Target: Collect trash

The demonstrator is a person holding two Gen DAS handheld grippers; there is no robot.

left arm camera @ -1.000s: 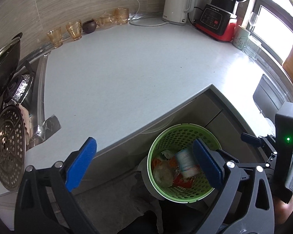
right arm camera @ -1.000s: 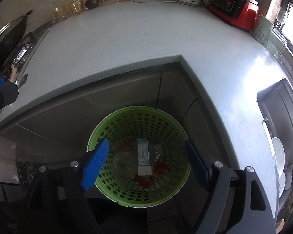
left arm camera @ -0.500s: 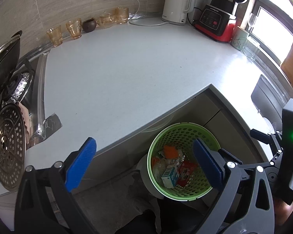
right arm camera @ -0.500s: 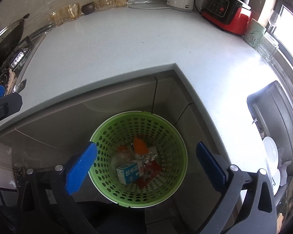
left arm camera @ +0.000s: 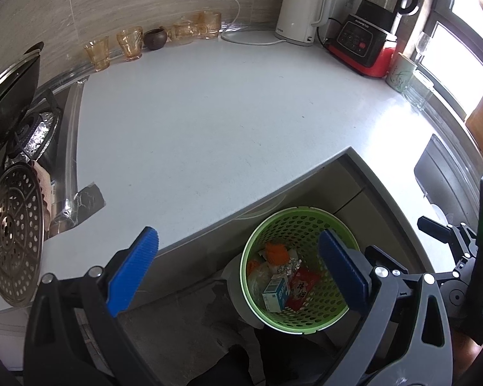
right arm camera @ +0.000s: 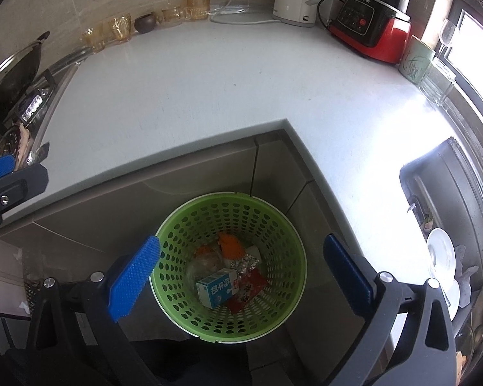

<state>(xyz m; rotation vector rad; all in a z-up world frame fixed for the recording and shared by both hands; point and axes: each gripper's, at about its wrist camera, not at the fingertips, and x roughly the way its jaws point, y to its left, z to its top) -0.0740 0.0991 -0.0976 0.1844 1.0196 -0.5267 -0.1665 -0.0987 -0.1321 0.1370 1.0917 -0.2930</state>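
Both grippers, left gripper (left arm camera: 238, 270) and right gripper (right arm camera: 241, 276), spread wide, holding nothing. Milk carton (right arm camera: 217, 288) lying in green basket (right arm camera: 177, 234) with wrappers. Counter (left arm camera: 209, 112) seemingly bare; possibly small scraps overlooked under window glare.

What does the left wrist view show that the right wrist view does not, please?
Only the left wrist view shows the whole round perforated metal steamer plate and the open left gripper.

Only the right wrist view shows the white plates in the sink and the open right gripper.

Both show the green perforated plastic basket holding the small blue-and-white milk carton.
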